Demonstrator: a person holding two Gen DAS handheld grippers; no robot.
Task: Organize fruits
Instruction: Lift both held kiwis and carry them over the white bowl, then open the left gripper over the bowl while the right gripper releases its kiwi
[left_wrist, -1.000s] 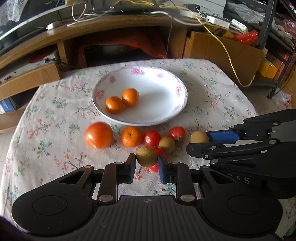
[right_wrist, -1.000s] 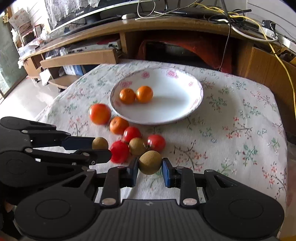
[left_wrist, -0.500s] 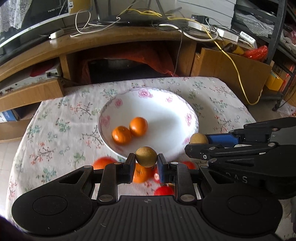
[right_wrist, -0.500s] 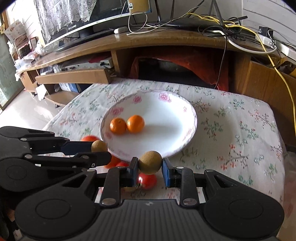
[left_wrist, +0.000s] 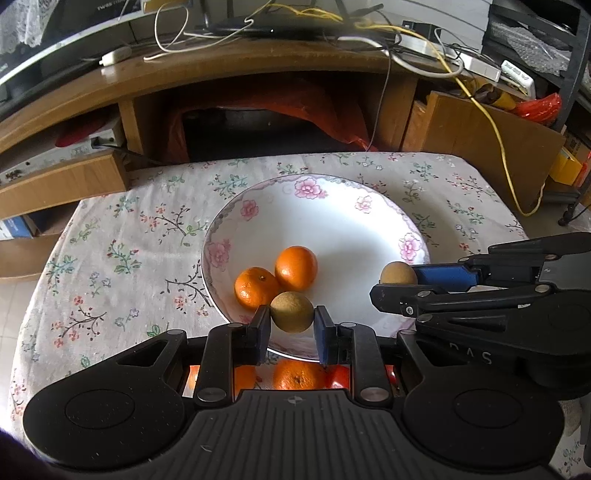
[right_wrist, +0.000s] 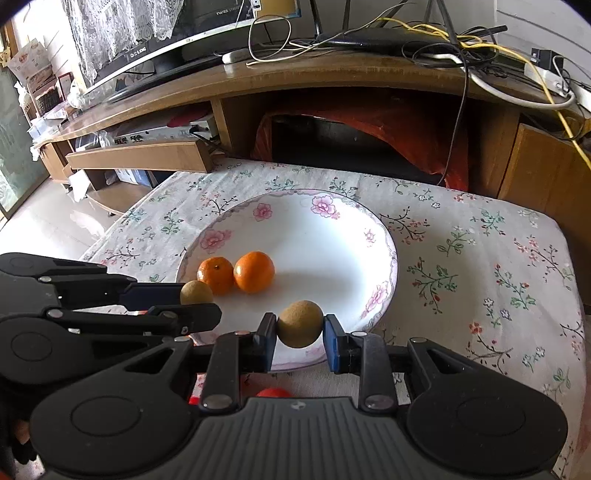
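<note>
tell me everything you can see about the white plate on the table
The plate is a wide, shallow white dish, glossy like ceramic, with pink flowers and a thin scrolled line around its rim. It sits flat on the flowered tablecloth. Two oranges lie touching each other in its left part; the rest is bare. Each gripper holds a brownish-green fruit above its near edge, not touching it. Its nearest rim is hidden behind the grippers.

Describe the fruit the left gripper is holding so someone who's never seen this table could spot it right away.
Start at the big white floral plate on the flowered tablecloth. Above its near rim, the left gripper is shut on a small round brown fruit. It sits just in front of two glossy oranges, dull and tan by contrast, and left of the similar fruit in the right gripper.
</note>
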